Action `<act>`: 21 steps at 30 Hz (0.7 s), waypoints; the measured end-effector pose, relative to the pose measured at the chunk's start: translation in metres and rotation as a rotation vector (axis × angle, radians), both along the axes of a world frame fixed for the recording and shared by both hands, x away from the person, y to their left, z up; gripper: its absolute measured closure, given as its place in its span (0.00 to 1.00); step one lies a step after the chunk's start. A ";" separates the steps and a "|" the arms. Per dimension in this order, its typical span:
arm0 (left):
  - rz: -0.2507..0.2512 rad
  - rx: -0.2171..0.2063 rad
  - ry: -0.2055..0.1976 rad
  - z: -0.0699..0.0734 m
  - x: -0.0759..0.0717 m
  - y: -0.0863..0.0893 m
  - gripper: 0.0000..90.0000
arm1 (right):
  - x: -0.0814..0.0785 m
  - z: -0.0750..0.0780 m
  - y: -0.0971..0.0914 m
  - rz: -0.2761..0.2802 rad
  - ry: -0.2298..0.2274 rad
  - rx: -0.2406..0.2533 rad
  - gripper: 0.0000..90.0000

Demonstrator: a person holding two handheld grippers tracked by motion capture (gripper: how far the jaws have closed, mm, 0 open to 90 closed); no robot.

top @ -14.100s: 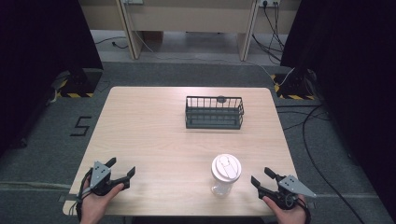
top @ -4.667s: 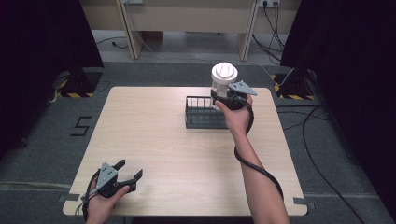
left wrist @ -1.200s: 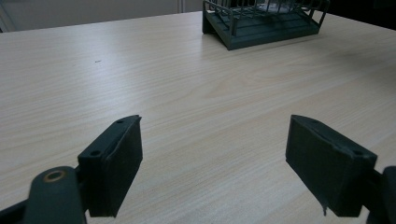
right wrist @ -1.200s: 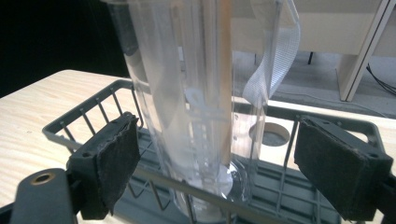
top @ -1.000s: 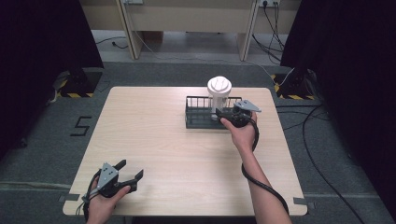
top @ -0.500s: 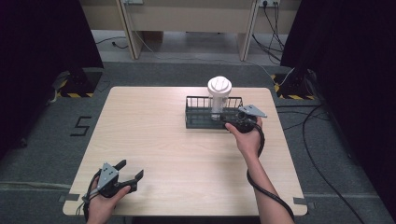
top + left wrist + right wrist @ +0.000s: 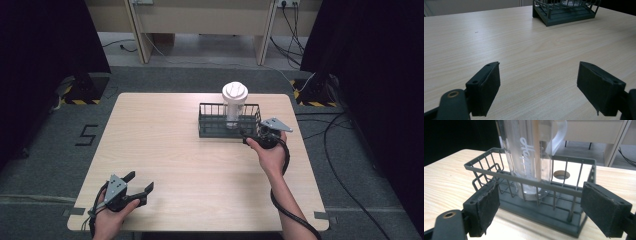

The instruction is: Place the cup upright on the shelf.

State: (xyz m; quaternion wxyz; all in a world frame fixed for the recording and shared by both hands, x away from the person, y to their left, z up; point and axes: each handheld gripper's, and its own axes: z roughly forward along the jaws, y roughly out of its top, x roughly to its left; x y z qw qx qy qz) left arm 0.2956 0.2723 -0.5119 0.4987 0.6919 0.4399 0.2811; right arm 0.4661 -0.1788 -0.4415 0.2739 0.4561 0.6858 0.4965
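A clear plastic cup [image 7: 234, 102] with a white lid stands upright inside the dark wire basket [image 7: 220, 131] at the far right of the table. In the right gripper view the cup [image 7: 524, 152] rises behind the basket's near rim [image 7: 529, 178]. My right gripper [image 7: 254, 134] is just outside the basket's near right corner. It is open, its jaws have just been closing a little, and nothing is between its pads [image 7: 487, 206]. My left gripper [image 7: 140, 182] rests open near the table's front left, with bare wood between its pads [image 7: 486, 85].
The wooden table [image 7: 190, 160] stretches between the two hands. The basket [image 7: 564, 12] lies far ahead in the left gripper view. Dark curtains flank the table, cables run on the floor at the right, and desk legs stand behind.
My right hand has drawn back from the basket toward the table's near right side. The cup stays standing in the basket. The left hand has not moved.
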 end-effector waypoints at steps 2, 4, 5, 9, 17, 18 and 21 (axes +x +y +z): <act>0.003 -0.002 0.002 0.000 0.000 0.000 0.20 | -0.003 -0.001 -0.003 -0.001 0.002 -0.005 0.18; 0.003 -0.005 0.003 0.000 0.000 0.000 0.20 | -0.006 -0.001 -0.006 -0.002 0.006 -0.010 0.18; 0.003 -0.004 0.002 0.000 0.000 0.000 0.20 | -0.007 -0.002 -0.008 -0.003 0.006 -0.010 0.18; 0.003 -0.006 0.004 -0.001 0.000 0.000 0.20 | -0.014 -0.005 -0.014 -0.007 0.016 -0.009 0.19; 0.003 -0.004 0.003 0.000 0.000 0.000 0.20 | -0.024 -0.009 -0.023 -0.011 0.028 -0.009 0.19; 0.003 -0.004 0.002 0.000 0.000 0.000 0.20 | -0.025 -0.009 -0.023 -0.011 0.027 -0.012 0.19; 0.004 -0.004 0.003 0.000 0.000 0.000 0.20 | -0.029 -0.010 -0.025 -0.010 0.031 -0.014 0.19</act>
